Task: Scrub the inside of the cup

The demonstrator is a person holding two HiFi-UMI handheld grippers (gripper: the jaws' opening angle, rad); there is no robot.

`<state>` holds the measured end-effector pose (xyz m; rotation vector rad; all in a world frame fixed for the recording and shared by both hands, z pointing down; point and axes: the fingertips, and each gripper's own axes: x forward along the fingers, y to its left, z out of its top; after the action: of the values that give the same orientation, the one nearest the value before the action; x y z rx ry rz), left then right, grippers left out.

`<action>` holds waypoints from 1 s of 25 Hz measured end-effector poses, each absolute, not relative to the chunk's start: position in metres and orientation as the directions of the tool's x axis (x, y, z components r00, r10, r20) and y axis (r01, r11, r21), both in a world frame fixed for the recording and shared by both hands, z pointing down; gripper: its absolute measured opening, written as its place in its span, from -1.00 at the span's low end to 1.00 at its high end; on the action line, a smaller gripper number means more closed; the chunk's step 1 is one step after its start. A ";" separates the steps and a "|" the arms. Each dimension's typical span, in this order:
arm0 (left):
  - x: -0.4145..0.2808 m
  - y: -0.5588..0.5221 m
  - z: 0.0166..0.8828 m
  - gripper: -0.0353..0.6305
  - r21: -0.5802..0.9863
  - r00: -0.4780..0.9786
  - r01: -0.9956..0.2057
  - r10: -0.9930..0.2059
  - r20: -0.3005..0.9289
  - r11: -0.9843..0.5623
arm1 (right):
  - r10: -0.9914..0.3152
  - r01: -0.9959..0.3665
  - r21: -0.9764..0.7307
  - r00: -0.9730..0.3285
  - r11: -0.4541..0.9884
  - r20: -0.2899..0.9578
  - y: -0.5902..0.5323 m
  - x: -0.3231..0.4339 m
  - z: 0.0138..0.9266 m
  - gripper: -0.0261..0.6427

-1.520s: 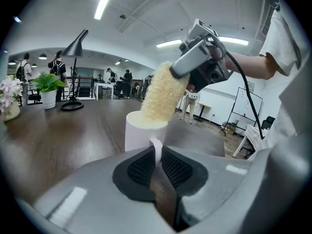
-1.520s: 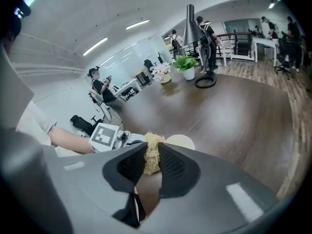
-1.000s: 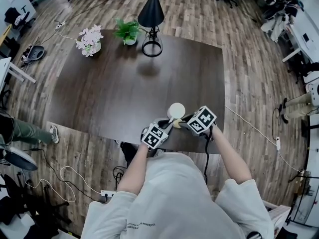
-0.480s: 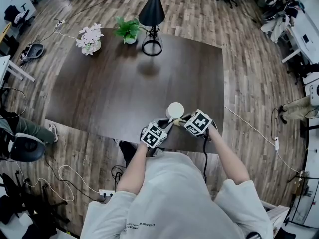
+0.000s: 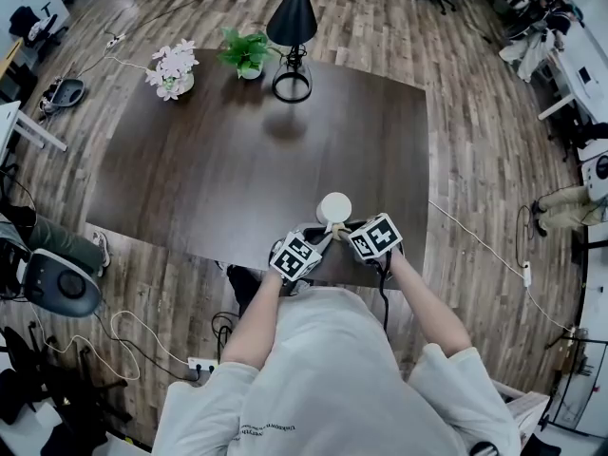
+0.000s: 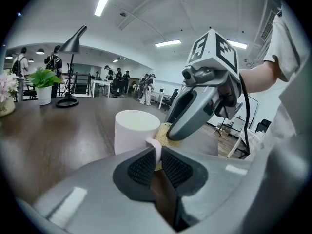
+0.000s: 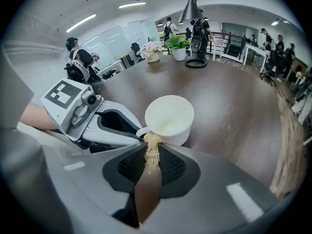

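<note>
A white cup (image 5: 334, 207) stands upright on the dark wooden table (image 5: 218, 160), close to its near edge. My left gripper (image 5: 321, 240) is shut on the cup's handle (image 6: 156, 149), which is pinched between its black pads. My right gripper (image 5: 342, 230) is shut on a yellowish fibrous scrubber (image 7: 151, 152) that sticks out of its tips. The scrubber sits just outside the cup (image 7: 169, 118), beside the handle at the near side of the rim. In the left gripper view the scrubber (image 6: 165, 133) touches the cup (image 6: 135, 130) wall near the handle. The inside of the cup looks empty.
A black desk lamp (image 5: 292, 27), a green potted plant (image 5: 245, 55) and a vase of pink flowers (image 5: 171, 72) stand along the table's far edge. The near table edge lies right below both grippers. An office chair (image 5: 57, 291) and cables are on the floor at the left.
My right gripper has drawn slightly back and left, closer to the left gripper, with the scrubber still at the cup's near rim. The cup and left gripper stay put.
</note>
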<state>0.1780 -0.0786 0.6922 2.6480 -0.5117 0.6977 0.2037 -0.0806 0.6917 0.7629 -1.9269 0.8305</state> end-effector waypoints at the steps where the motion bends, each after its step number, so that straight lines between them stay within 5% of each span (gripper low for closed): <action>1: 0.178 -0.078 0.692 -0.77 0.247 0.815 -0.424 -0.248 0.523 -0.872 | -0.179 -0.769 -0.248 -0.424 0.589 0.888 -0.082 0.206 0.691 -0.65; 25: 0.174 -0.080 0.691 -0.77 0.285 0.831 -0.429 -0.251 0.496 -0.857 | -0.164 -0.786 -0.196 -0.353 0.586 0.921 -0.121 0.248 0.682 -0.65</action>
<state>0.1740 -0.0799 0.6913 2.6237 -0.5083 0.6361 0.2475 -0.1209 0.6825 0.7704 -1.8448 0.8027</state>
